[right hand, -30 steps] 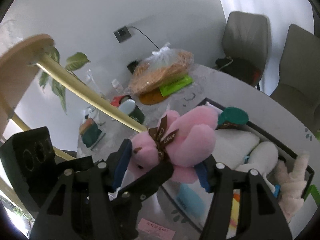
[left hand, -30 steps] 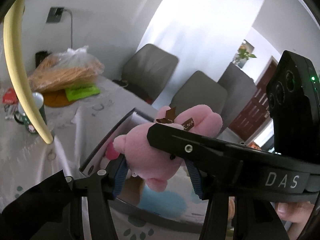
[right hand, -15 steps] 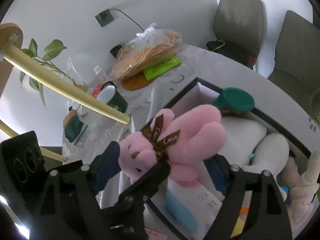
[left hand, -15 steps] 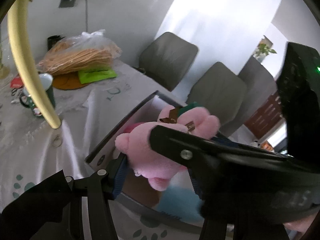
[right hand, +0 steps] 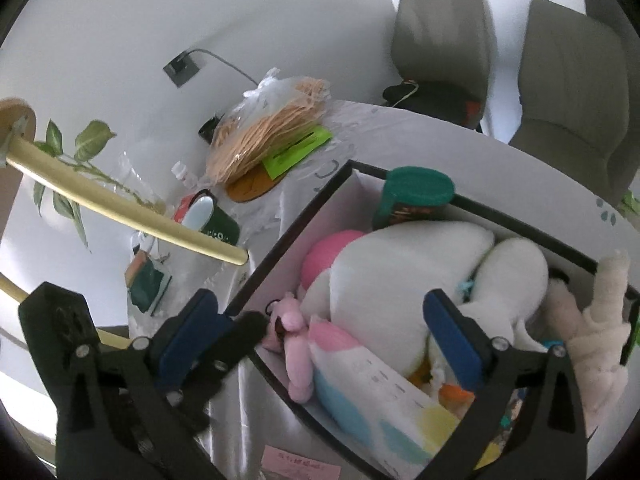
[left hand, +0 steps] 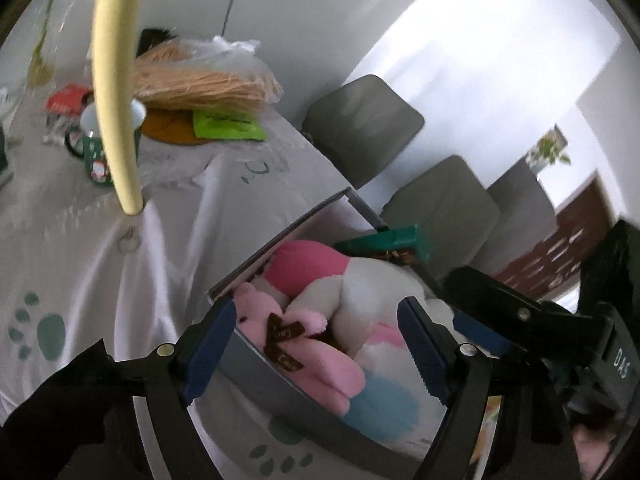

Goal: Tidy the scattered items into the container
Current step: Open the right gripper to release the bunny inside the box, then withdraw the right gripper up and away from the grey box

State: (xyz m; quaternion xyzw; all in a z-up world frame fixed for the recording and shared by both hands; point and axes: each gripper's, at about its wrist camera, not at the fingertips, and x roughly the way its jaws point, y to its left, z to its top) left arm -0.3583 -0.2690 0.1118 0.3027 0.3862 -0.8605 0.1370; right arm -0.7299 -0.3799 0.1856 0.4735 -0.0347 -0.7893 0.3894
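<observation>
The small pink plush bear (left hand: 298, 340) with a brown ribbon lies inside the open box (left hand: 276, 240), against its near wall beside a large white plush (left hand: 372, 292). It also shows in the right wrist view (right hand: 294, 340), in the box (right hand: 288, 236). My left gripper (left hand: 316, 348) is open and empty just above the bear. My right gripper (right hand: 332, 340) is open and empty over the box, with the white plush (right hand: 404, 276) between its fingers' span. A green-lidded jar (right hand: 416, 196) stands in the box's far corner.
A cream plush (right hand: 596, 324) and a pastel packet (right hand: 384, 392) fill the box. On the table stand a green mug (left hand: 106, 144), a bag of straw-coloured strands (left hand: 208, 76) and a green card (left hand: 226, 124). A yellow pole (left hand: 114, 80) crosses overhead. Grey chairs (left hand: 364, 120) stand behind.
Both grippers held the pink bear above the box; both have opened and the bear has dropped into the box by its near wall. The views have tilted down toward the box.
</observation>
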